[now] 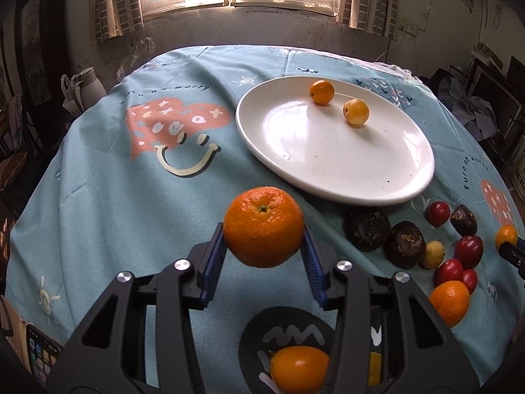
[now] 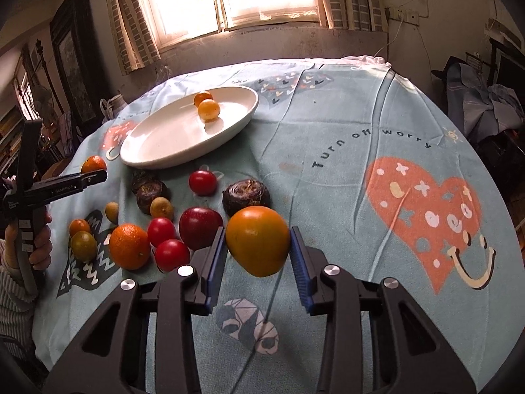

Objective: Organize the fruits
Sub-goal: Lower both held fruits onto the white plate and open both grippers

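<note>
My left gripper [image 1: 264, 229] is shut on a mandarin [image 1: 263, 221] and holds it above the cloth, short of the white plate [image 1: 288, 164]. The plate holds two small orange fruits [image 1: 322, 92] [image 1: 356, 112]. My right gripper [image 2: 257, 244] is shut on an orange-green fruit [image 2: 257, 239] held above the cloth. The plate [image 2: 157, 154] lies far left in the right wrist view. Loose fruits lie between: red tomatoes [image 2: 202, 182], a dark plum [image 2: 200, 226], an orange [image 2: 129, 246], brown water chestnuts [image 2: 246, 195].
The round table wears a blue printed cloth [image 2: 328, 131]. A phone [image 1: 39, 354] lies at its near left edge. The left gripper [image 2: 95, 177] and the hand holding it show at the left of the right wrist view. A wall and window stand behind.
</note>
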`<state>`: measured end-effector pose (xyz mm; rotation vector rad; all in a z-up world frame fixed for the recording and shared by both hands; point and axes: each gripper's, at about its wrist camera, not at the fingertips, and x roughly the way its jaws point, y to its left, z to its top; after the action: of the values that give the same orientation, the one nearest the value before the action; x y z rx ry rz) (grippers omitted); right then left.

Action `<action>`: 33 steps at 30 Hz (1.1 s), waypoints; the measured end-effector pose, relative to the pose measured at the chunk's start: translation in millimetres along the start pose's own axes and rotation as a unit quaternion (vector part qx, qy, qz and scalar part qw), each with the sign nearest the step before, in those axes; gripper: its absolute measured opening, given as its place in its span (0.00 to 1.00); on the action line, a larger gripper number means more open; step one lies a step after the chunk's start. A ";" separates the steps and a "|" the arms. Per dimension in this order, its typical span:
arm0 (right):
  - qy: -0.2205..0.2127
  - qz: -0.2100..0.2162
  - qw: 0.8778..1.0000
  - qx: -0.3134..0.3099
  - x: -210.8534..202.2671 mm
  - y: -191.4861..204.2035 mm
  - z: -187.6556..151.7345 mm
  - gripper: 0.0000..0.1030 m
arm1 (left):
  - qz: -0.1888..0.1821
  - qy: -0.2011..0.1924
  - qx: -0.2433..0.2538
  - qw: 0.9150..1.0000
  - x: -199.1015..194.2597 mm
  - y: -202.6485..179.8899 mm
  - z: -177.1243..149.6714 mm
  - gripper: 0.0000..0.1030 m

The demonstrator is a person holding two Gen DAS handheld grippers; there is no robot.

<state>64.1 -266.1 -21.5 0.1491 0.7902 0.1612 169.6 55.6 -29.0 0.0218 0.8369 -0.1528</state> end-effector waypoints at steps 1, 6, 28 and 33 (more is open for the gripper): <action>-0.001 0.002 1.000 0.011 -0.2 -3.4 4.8 0.37 | -0.003 -0.003 -0.004 1.000 -1.6 -0.3 4.2 0.44; 0.019 0.035 0.999 0.026 16.0 11.8 58.2 0.37 | -0.030 0.006 -0.016 0.999 5.3 -14.7 42.6 0.44; -0.006 0.052 0.999 0.011 69.2 60.1 125.8 0.59 | -0.001 -0.022 -0.006 1.000 13.6 -15.4 54.3 0.76; -0.037 0.054 0.998 0.010 27.1 52.7 91.6 0.59 | -0.017 -0.006 -0.022 1.000 2.7 0.1 31.8 0.76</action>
<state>143.8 -215.9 33.5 0.2155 0.7096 0.2482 194.8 52.9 -9.6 -0.0343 0.8281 -0.1666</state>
